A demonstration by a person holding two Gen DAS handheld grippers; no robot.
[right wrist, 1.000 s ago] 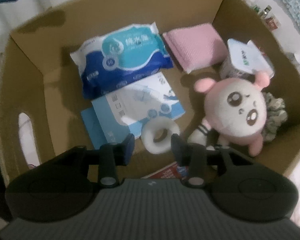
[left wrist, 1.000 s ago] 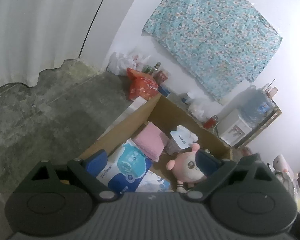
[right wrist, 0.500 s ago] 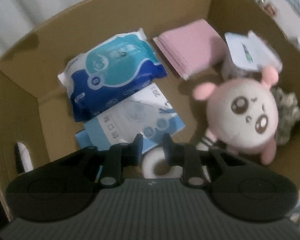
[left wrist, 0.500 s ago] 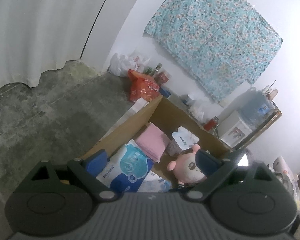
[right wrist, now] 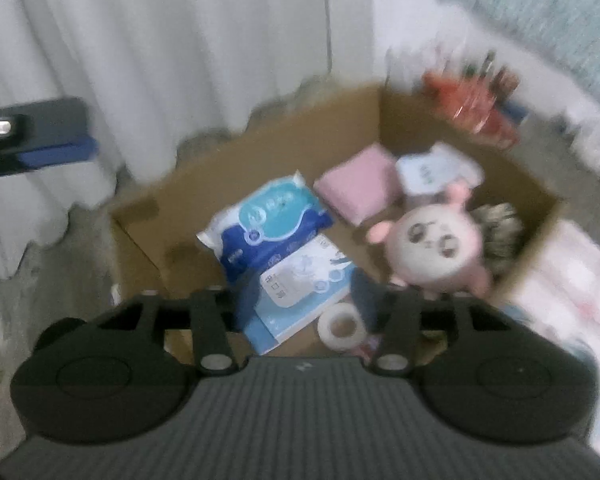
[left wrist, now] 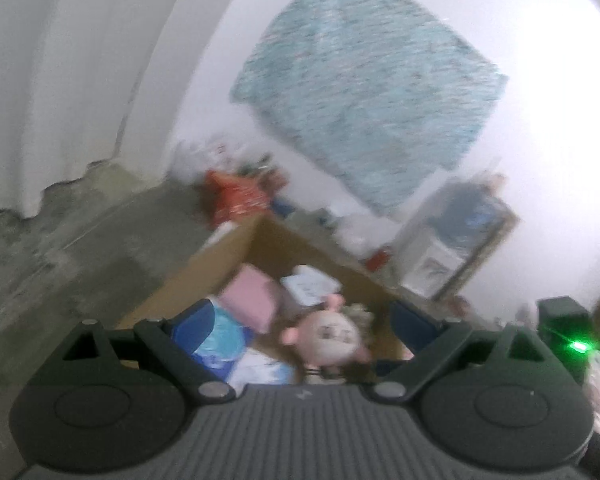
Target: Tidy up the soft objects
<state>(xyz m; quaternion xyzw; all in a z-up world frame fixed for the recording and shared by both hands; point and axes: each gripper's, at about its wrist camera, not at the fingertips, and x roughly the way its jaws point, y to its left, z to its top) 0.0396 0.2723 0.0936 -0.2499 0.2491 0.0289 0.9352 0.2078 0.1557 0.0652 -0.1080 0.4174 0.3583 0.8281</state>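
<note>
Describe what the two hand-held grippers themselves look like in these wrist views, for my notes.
Both look alike. The left hand-held gripper has a grey ribbed centre body, two black round housings, black linkage arms with silver pivot screws, and dark blue finger pads. The right hand-held gripper shows the same build, with a small pale mark on the ribbed body. No cables, hands or sleeves show.

The right gripper (right wrist: 300,300) fills the lower part of its frame, angled steeply down, its jaws opening with nothing gripped between them. The left gripper (left wrist: 300,320) sits low in its frame, tilted gently down, jaws spread wide and empty.
</note>
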